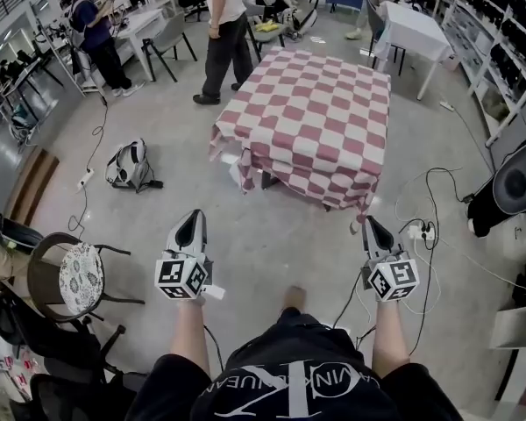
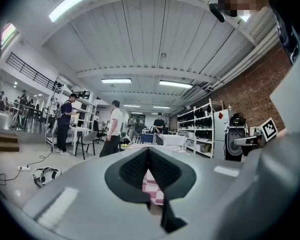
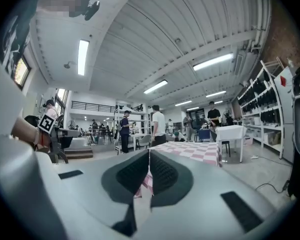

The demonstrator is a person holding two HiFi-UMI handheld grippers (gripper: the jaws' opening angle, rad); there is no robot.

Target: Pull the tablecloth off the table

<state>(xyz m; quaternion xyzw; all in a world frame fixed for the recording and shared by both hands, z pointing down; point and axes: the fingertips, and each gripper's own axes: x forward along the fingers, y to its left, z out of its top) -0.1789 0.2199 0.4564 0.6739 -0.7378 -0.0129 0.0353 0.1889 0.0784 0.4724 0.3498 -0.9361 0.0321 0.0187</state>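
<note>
Your left gripper (image 1: 195, 215) and right gripper (image 1: 368, 222) are both clenched on nothing. The tablecloth (image 1: 311, 117) lies ahead of them, spread over the table (image 1: 269, 181). Its hanging corner is closest to your right gripper.

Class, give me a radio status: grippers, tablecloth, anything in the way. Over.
Left gripper, right gripper: jaws shut, both short of the tablecloth. It lies spread, near edge bunched. Person standing by its far left corner.
</note>
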